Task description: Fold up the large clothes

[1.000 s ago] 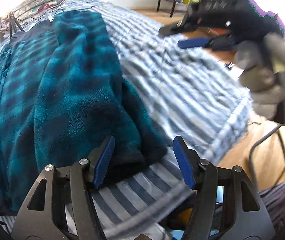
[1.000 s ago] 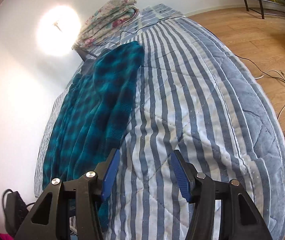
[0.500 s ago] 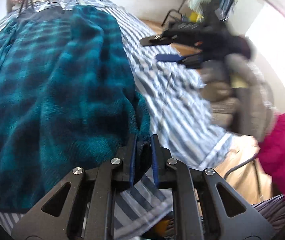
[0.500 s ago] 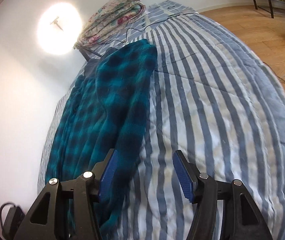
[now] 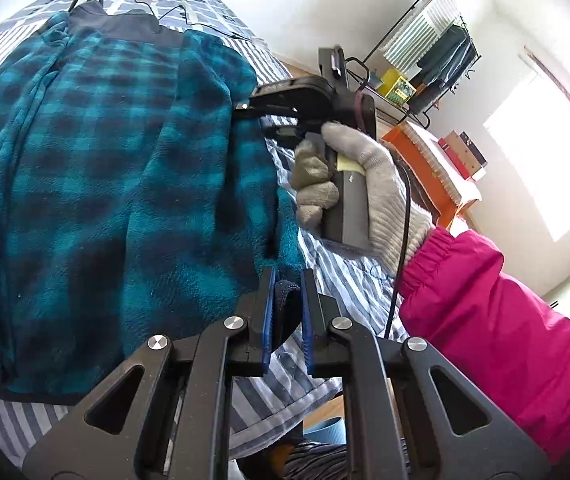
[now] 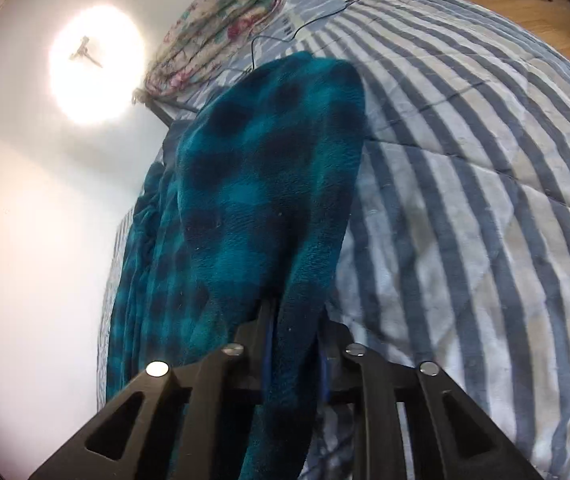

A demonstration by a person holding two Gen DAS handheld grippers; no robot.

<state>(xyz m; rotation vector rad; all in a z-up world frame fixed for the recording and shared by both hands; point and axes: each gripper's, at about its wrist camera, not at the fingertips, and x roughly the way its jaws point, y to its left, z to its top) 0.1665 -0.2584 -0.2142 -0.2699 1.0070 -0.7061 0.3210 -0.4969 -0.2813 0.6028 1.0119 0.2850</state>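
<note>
- One teal-and-black checked fleece jacket (image 5: 97, 184) lies spread on the blue-and-white striped quilt (image 6: 465, 184), filling the left wrist view from nine to twelve o'clock.
- The left gripper (image 5: 287, 312), at six o'clock, is clamped on the jacket's dark cuff edge.
- The right gripper (image 5: 269, 120), held by a grey-gloved hand (image 5: 357, 184) with a pink sleeve (image 5: 497, 328), sits at one o'clock on the jacket's sleeve; its jaws have just closed, with a fold of fleece (image 6: 293, 320) pinched between them.
- One folded floral blanket (image 6: 217, 28) rests at twelve o'clock.
- Two grippers, one jacket.
</note>
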